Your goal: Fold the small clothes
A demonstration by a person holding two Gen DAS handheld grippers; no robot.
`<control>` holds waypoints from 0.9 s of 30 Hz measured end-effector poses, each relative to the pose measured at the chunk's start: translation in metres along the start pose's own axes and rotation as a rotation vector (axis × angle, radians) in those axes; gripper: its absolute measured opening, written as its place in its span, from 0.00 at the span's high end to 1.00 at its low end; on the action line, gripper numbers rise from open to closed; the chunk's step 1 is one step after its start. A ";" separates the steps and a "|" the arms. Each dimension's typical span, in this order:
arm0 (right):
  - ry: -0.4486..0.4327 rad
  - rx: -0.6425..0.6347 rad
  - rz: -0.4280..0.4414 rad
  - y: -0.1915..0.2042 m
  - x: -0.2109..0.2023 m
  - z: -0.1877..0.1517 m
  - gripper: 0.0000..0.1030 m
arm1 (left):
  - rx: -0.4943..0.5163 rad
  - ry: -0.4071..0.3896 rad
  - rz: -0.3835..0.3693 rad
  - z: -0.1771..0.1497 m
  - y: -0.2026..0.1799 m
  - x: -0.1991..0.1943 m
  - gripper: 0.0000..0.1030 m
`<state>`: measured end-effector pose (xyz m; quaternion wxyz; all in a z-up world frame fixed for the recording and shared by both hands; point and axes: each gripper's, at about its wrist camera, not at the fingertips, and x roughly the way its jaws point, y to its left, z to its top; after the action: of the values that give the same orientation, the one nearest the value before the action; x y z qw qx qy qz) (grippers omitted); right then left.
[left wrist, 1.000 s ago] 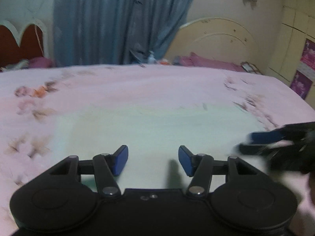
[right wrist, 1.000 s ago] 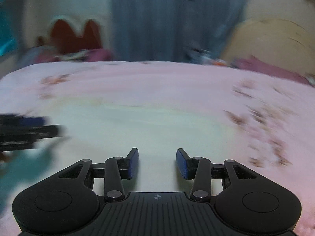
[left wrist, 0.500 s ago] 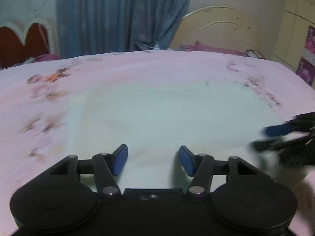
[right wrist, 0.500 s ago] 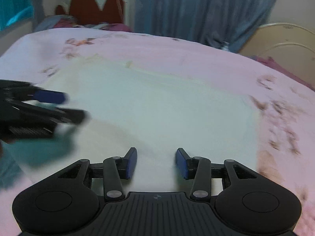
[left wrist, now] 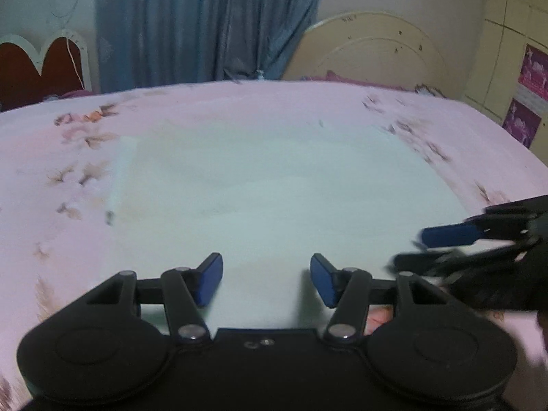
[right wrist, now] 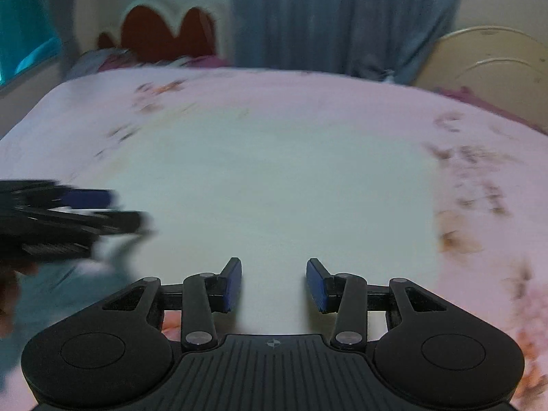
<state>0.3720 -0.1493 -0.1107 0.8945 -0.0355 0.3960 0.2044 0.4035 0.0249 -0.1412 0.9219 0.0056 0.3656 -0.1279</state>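
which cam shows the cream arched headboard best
Left wrist view: the cream arched headboard shows sharp and nearly whole beyond the bed. Right wrist view catches only a blurred part of it at the right edge.

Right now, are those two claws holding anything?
No. The left gripper and right gripper both gape empty above the bed.

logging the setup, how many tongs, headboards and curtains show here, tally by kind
tongs: 2, left tongs and right tongs, both open, nothing held
headboards: 2, red and cream
curtains: 1, blue
total: 5
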 end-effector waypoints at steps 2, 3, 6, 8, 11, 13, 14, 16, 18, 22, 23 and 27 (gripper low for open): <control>0.004 -0.004 0.009 0.010 0.001 -0.006 0.59 | -0.001 0.010 0.009 -0.003 -0.006 -0.001 0.47; 0.001 0.003 0.014 0.012 0.000 -0.009 0.64 | 0.000 0.005 0.013 -0.006 -0.007 -0.004 0.47; -0.011 0.033 0.027 0.012 -0.004 -0.012 0.83 | -0.010 0.007 0.010 -0.007 -0.008 -0.004 0.49; -0.023 0.041 0.039 0.012 -0.003 -0.008 0.83 | -0.014 0.005 0.013 -0.005 -0.007 -0.002 0.49; -0.022 0.030 0.050 0.020 0.002 -0.002 0.83 | -0.033 0.009 0.023 -0.007 -0.005 -0.003 0.52; -0.006 0.044 0.067 0.018 0.009 0.000 0.83 | -0.037 0.019 0.023 -0.009 -0.003 -0.001 0.52; 0.005 0.046 0.070 0.018 0.012 -0.001 0.83 | -0.024 0.022 0.028 -0.010 -0.003 0.001 0.51; 0.021 0.043 0.061 0.017 0.017 -0.003 0.83 | -0.007 0.032 0.033 -0.013 -0.002 0.002 0.50; 0.023 0.061 0.060 0.011 0.017 -0.006 0.83 | -0.001 0.034 0.037 -0.016 0.001 0.000 0.49; 0.017 0.100 0.006 -0.012 0.007 -0.015 0.83 | -0.013 0.027 0.069 -0.023 0.015 -0.007 0.47; 0.016 0.121 -0.014 -0.021 0.003 -0.018 0.83 | -0.022 0.025 0.078 -0.025 0.021 -0.010 0.47; 0.009 0.246 -0.086 -0.070 -0.017 -0.037 0.83 | -0.059 0.019 0.117 -0.032 0.044 -0.021 0.47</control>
<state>0.3633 -0.2270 -0.1310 0.8982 0.0567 0.4204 0.1156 0.3776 0.0752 -0.1545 0.9241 0.0008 0.3770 -0.0629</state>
